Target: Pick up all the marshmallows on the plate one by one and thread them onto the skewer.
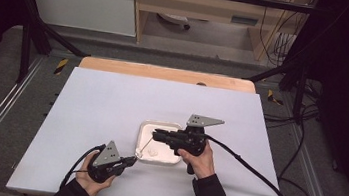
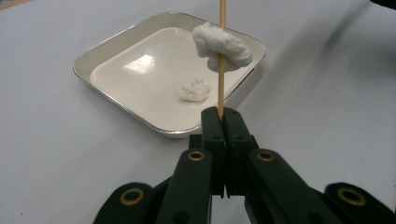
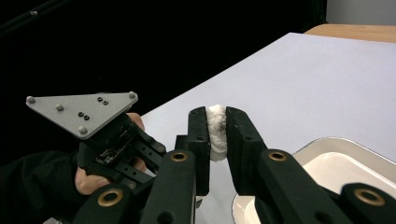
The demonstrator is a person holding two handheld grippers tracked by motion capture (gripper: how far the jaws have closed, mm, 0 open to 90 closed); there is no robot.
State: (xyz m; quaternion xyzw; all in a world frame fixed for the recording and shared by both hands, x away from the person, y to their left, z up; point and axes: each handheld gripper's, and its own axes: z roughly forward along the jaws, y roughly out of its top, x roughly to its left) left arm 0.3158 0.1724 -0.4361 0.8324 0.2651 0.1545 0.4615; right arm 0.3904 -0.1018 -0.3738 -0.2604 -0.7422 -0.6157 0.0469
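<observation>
My left gripper [image 1: 132, 161] [image 2: 220, 114] is shut on the lower end of a thin wooden skewer [image 2: 221, 88], which stands up from its jaws. A white fluffy lump [image 2: 222, 46] is threaded on the skewer above the near edge of a white square dish [image 2: 116, 39] [image 1: 161, 124]. A second small white lump [image 2: 195, 89] [image 1: 152, 152] lies in the dish. My right gripper [image 1: 154, 135] [image 3: 216, 121] hangs over the dish near the skewer's upper end, shut on another white lump [image 3: 216, 130]. Whether the skewer touches that lump is hidden.
The dish sits right of centre on a white table sheet [image 1: 111, 105] with a wooden strip [image 1: 165, 72] along its far edge. Cables trail from both grippers toward the near edge. The left gripper's grey plate [image 3: 81, 112] and a hand show in the right gripper view.
</observation>
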